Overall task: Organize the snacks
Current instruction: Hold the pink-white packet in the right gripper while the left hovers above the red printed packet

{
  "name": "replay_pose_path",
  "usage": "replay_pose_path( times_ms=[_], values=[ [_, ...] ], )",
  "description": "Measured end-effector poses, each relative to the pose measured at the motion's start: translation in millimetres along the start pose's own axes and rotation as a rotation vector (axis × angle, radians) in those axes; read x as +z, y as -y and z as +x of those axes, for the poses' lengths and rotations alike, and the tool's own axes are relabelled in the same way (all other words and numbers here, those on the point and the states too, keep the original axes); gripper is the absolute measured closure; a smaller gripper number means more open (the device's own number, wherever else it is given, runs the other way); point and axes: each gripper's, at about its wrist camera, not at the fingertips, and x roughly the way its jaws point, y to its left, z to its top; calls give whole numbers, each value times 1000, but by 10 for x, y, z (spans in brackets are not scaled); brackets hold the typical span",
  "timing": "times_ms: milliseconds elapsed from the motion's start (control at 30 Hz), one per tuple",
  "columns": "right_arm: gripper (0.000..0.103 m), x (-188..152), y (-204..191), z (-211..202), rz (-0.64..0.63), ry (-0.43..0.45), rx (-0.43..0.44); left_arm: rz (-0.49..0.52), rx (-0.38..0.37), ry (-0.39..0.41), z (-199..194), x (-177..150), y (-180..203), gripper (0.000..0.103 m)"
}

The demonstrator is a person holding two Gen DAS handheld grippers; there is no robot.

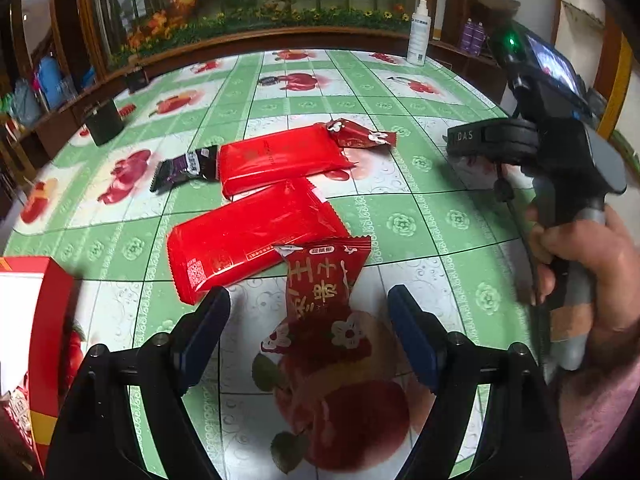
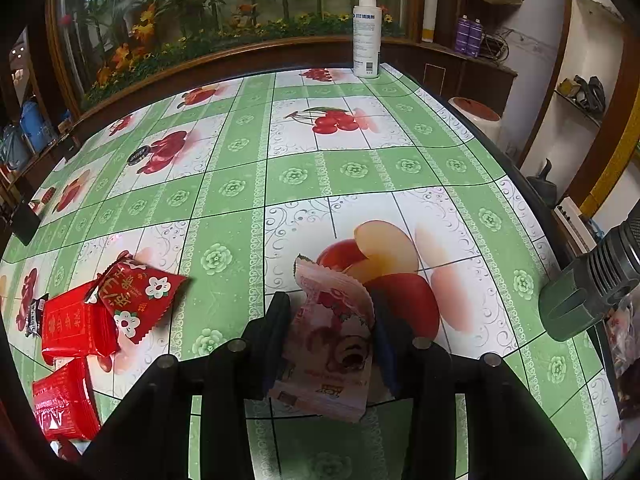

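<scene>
- While right gripper [image 2: 326, 344] clamps the pink snack pack [image 2: 328, 344], a soft wrapper could slip.
- Left gripper [image 1: 308, 320], fingers spread over the red flower packet [image 1: 324, 300], may snag the big red pack [image 1: 248, 240].

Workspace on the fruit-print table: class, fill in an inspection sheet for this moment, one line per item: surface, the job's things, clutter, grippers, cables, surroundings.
Surface: green tablecloth with fruit pictures, flat.
Job's things: two large red packs; a small red flowered packet overlapping the nearer pack's edge; another small red packet; a dark packet; a pink packet.
Clutter: white spray bottle; black cup; red box at the left edge.
Grippers: left gripper open around the small flowered packet; right gripper shut on the pink packet.
Cables: a thin black one along the right gripper's handle.
Surroundings: flower mural, wooden shelves.
</scene>
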Motion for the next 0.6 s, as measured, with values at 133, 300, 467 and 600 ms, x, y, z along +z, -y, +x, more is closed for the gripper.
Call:
replay_pose_path(
  times_ms=[133,300,467,600],
  values=[
    [59,1,-8,-2,-6,4,-2,17,20,8,25,-14,39,22],
    [58,0,-22,1,-12,7,-3,12,17,0,64,-12,38,22],
    [58,-1,-28,8,-19,11,-5,-2,21,-8,100,-8,15,22],
    [57,2,-31,7,-20,11,-4,-2,29,-4,104,-10,15,22]
  ],
)
